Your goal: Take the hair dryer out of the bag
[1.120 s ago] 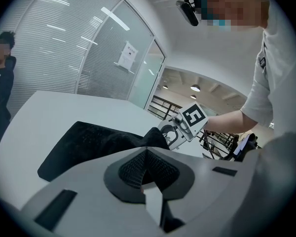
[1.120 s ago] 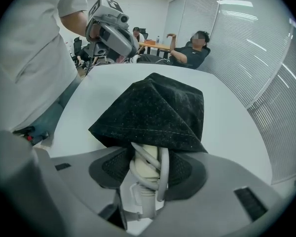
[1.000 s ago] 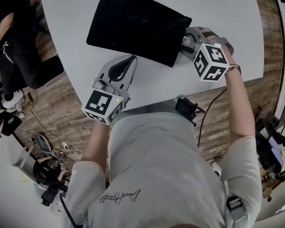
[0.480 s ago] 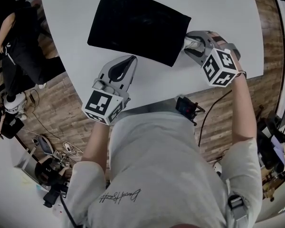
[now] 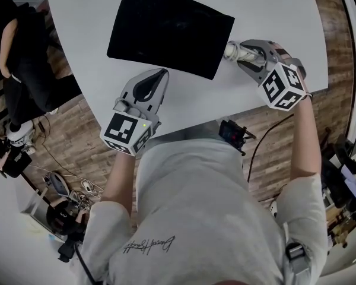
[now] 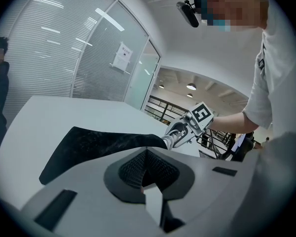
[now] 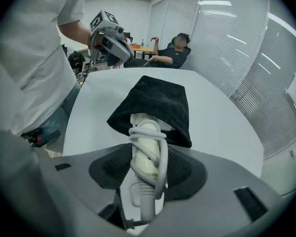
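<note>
A flat black bag (image 5: 166, 31) lies on the white table (image 5: 273, 16), its mouth facing right. The white hair dryer (image 5: 236, 52), its handle wound with its own cord, sticks out of that mouth. My right gripper (image 5: 243, 55) is shut on this handle. In the right gripper view the handle (image 7: 147, 147) runs between the jaws and the dryer's head stays hidden inside the bag (image 7: 155, 105). My left gripper (image 5: 160, 76) is shut, holds nothing, and its tip sits at the bag's near edge (image 6: 103, 144).
The table's curved front edge runs just under both grippers, with wooden floor below. A person in black (image 5: 18, 58) is at the far left, and cables and gear (image 5: 59, 189) lie on the floor. Glass walls with blinds (image 7: 227, 38) close off the room.
My right gripper has moved right and away from the bag, drawing more of the white handle out of the mouth. The left gripper has stayed where it was.
</note>
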